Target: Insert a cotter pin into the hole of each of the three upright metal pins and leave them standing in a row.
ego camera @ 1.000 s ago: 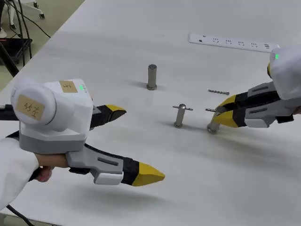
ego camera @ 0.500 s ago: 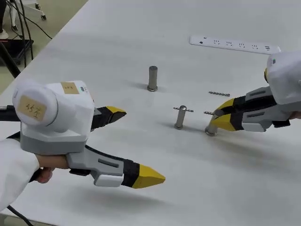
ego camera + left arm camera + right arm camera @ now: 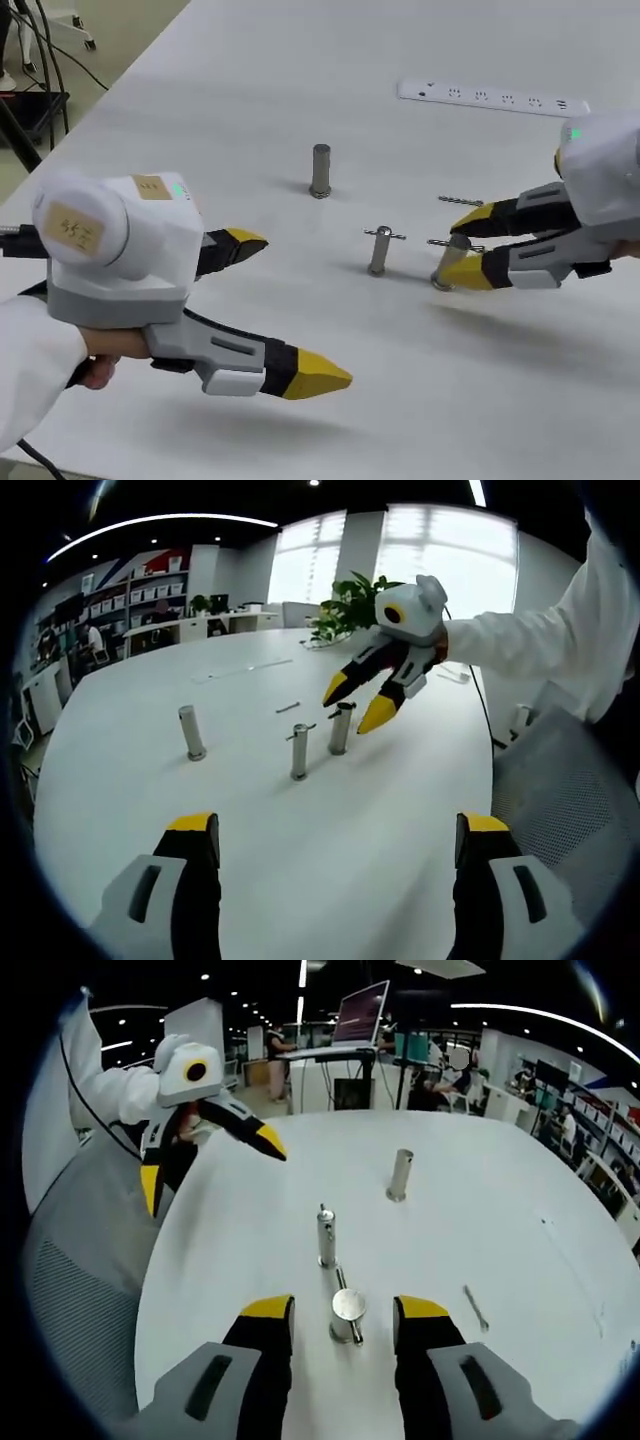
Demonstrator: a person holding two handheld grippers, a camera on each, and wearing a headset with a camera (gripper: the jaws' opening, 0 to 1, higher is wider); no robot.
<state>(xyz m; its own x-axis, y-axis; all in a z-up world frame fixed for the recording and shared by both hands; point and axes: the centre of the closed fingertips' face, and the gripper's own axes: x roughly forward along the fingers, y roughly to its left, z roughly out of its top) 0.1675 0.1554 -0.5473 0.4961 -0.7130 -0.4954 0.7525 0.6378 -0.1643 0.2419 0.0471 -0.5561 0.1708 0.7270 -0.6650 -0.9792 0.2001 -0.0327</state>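
Observation:
Three metal pins stand on the white table. The far pin (image 3: 320,170) has a bare top. A cotter pin crosses the top of the middle pin (image 3: 380,250). The near pin (image 3: 447,262) also carries a cotter pin (image 3: 438,243) through its top. My right gripper (image 3: 458,250) is open, its jaws either side of this near pin (image 3: 347,1315) without touching it. My left gripper (image 3: 285,308) hangs open and empty at the lower left, well away from the pins. A loose cotter pin (image 3: 460,201) lies on the table behind the right gripper.
A white power strip (image 3: 490,100) lies at the far right of the table. The table's left edge (image 3: 95,95) drops to the floor, where there are cables and stands. A grey mesh chair (image 3: 565,800) stands beside the table.
My right gripper's jaws have spread apart around the near pin and let go of the cotter pin, which stays through its top. The left gripper has held still.

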